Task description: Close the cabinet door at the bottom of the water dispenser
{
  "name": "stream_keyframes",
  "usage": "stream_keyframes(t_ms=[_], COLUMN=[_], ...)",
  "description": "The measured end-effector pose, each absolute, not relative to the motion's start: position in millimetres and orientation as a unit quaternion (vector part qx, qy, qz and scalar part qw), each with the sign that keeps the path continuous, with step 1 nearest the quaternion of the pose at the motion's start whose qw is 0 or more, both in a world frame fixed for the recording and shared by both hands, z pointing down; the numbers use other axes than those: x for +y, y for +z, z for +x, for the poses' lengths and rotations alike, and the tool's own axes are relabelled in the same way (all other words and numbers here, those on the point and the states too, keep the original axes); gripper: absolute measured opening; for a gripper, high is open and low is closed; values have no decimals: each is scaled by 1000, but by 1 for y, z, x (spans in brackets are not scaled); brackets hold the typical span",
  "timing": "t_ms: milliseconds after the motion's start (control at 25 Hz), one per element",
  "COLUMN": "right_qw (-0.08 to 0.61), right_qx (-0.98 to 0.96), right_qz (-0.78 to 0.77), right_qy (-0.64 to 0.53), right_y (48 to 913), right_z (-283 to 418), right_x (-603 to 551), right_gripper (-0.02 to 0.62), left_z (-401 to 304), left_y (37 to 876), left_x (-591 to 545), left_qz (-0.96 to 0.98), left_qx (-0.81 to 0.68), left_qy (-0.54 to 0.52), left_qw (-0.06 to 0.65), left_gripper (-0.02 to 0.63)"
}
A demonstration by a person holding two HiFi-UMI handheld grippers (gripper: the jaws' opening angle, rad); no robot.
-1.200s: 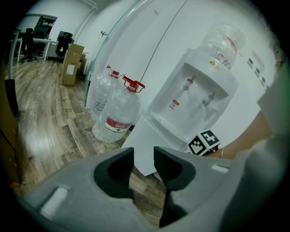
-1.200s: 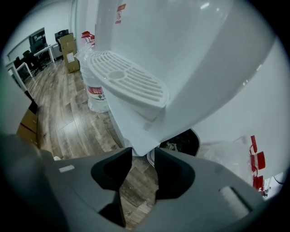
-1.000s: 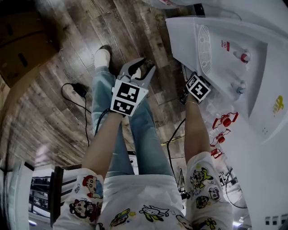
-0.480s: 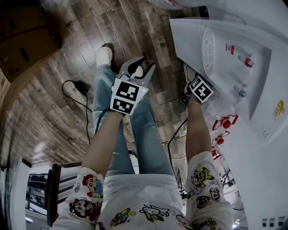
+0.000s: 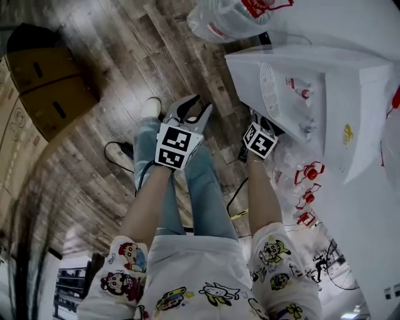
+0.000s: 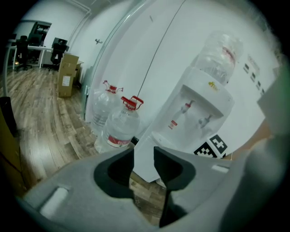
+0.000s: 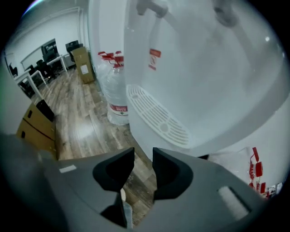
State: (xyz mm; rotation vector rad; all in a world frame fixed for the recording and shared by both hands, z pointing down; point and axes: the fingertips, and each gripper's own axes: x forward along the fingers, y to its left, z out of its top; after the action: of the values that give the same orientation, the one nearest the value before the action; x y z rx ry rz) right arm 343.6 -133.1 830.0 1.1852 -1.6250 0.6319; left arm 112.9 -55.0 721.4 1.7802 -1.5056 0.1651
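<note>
The white water dispenser stands at the upper right in the head view, its taps and drip grille facing me. Its lower front shows as a plain white panel behind the left jaws; I cannot make out the door's edge. My left gripper hangs over the person's knees, jaws a little apart and empty. My right gripper is close to the dispenser's lower front, its marker cube beside the panel. Its jaws are opening with nothing between them.
Large water bottles with red caps stand on the floor beside the dispenser. Cardboard boxes lie at the left. A power strip and cable rest on the wood floor by the person's legs. A plastic bag sits beyond the dispenser.
Both grippers have lifted and shifted slightly left in the head view. The head view itself has swung, bringing in the cardboard boxes and the plastic bag.
</note>
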Motion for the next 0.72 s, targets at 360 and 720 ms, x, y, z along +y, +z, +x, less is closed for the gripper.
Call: stream_keyframes(t_ms=[360, 720], right_qw=[402, 256], right_qx=[-771, -828], right_qz=[444, 461], right_qy=[217, 189], right_y=[694, 514], right_z=[195, 121], right_x=[-141, -139], right_gripper=[140, 135], left_z=[29, -38], left_y=[606, 483], left_x=[-71, -70], left_qz=[752, 778], left_qx=[-569, -573], left_qy=[71, 57], left_qw=[325, 253], left_gripper=[137, 137])
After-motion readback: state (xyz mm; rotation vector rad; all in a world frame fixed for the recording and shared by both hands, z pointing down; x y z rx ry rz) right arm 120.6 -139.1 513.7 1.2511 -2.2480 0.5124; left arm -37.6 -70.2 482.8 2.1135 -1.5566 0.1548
